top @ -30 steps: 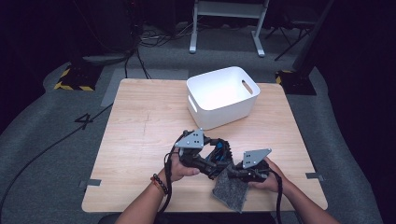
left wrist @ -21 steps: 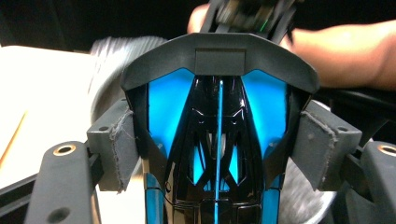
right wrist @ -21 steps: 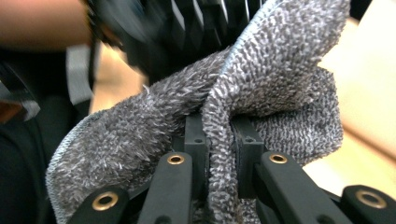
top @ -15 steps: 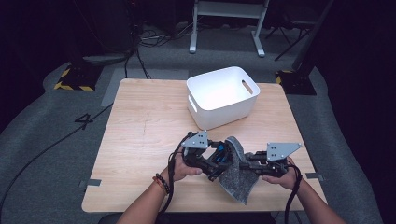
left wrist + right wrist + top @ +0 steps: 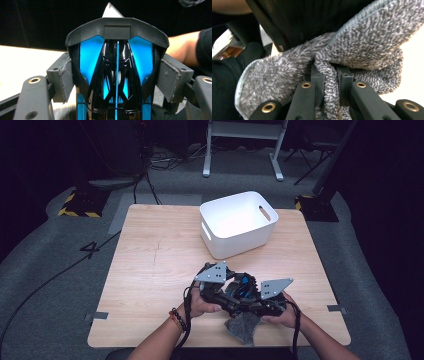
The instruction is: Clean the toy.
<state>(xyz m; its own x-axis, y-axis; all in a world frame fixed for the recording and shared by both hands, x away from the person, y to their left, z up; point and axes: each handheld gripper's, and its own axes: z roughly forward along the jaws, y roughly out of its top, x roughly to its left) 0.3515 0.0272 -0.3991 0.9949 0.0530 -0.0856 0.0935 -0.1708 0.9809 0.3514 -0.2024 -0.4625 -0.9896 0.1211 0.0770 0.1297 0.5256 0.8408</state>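
A black object with bright blue panels [image 5: 116, 65] sits between the grey pads [image 5: 62, 80] of my left gripper [image 5: 116, 82], which is shut on its sides. In the high view this object [image 5: 241, 287] is held above the table's near edge, between both hands. My right gripper [image 5: 329, 72] is shut on a fold of grey fuzzy cloth [image 5: 367, 42], and the cloth lies against the black object's dark side. From above, the cloth [image 5: 242, 327] hangs below the right gripper [image 5: 256, 307], close beside the left gripper [image 5: 225, 295].
A white plastic bin [image 5: 237, 222] with handle slots stands at the back middle of the wooden table [image 5: 150, 265]. Tape marks sit at the table's near corners. Cables and a metal stand lie on the dark floor behind.
Half a second ago the right hand was out to the right with the cloth spread up over the object. It has come back in to the left, and the cloth now hangs below.
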